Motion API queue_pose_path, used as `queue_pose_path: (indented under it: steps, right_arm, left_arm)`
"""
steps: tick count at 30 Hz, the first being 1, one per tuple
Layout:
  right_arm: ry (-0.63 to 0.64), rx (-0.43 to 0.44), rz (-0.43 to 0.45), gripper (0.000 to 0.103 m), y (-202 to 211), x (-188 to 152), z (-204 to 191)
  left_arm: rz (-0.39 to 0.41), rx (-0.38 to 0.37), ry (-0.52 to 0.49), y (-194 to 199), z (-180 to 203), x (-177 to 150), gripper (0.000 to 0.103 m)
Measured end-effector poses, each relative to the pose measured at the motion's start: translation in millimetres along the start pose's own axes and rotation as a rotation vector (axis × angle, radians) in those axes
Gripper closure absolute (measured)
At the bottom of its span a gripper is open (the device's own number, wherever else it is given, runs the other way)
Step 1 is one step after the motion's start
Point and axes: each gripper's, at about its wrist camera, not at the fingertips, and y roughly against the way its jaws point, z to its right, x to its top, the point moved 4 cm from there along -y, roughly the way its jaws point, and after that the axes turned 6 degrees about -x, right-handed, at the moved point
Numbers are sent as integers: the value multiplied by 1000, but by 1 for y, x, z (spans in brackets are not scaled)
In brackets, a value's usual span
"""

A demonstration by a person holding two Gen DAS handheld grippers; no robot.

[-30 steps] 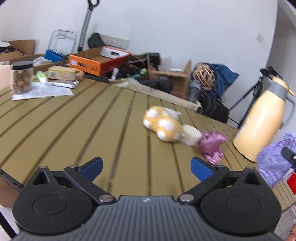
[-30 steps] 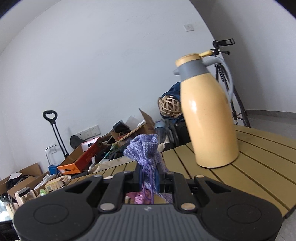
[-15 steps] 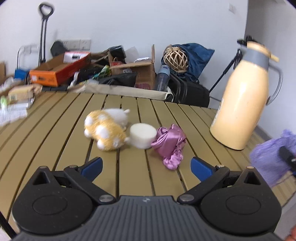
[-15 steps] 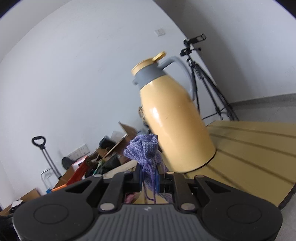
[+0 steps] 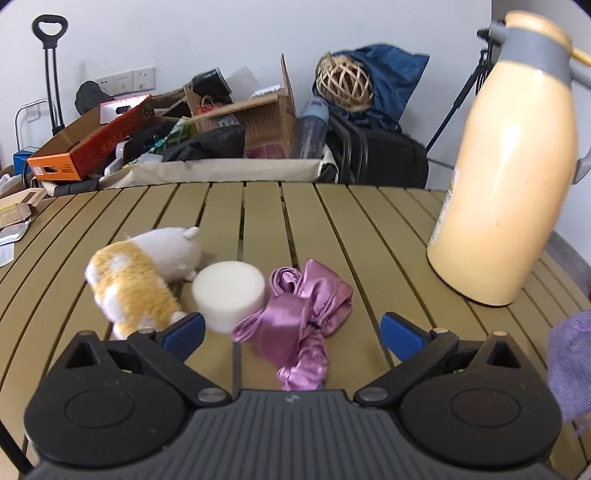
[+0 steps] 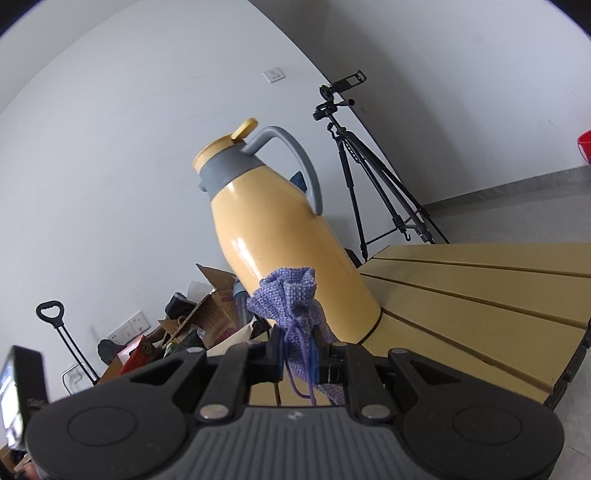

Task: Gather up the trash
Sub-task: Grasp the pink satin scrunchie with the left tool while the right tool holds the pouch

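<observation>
On the slatted table (image 5: 332,221) lie a pink satin cloth (image 5: 299,317), a white foam cylinder (image 5: 229,291) and a yellow-and-white plush toy (image 5: 144,273), side by side. My left gripper (image 5: 291,332) stands open just in front of them, the pink cloth between its blue fingertips (image 5: 184,330) without being touched. My right gripper (image 6: 297,354) is shut on a purple woven drawstring pouch (image 6: 291,306), held above the table edge; the pouch also shows at the right border of the left wrist view (image 5: 569,365).
A tall yellow thermos jug (image 5: 506,177) with a grey handle stands at the table's right, right behind the pouch (image 6: 280,225). Behind the table are cardboard boxes (image 5: 255,122), a dark bag (image 5: 384,158), a trolley handle (image 5: 50,33) and a tripod (image 6: 369,162).
The left gripper swung right and came closer to the toy, foam and pink cloth, which now lie between its fingers. The right gripper rolled and sank a little, still holding the pouch.
</observation>
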Motion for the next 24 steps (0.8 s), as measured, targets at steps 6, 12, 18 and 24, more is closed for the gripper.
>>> queue_pose_path:
  steps: [6, 12, 18, 24]
  right_arm:
    - [-11, 21, -4, 91, 1, 0, -3]
    - [-20, 18, -2, 91, 1, 1, 0]
    - [-41, 18, -2, 91, 2, 1, 4]
    - [-50, 26, 0, 90, 2, 2, 3]
  left_arm:
    - [-50, 17, -15, -28, 8, 0, 15]
    - [-83, 54, -50, -41, 11, -1, 46]
    - [-112, 80, -49, -49, 10, -5, 51]
    - [-107, 101, -130, -48, 18, -9, 67]
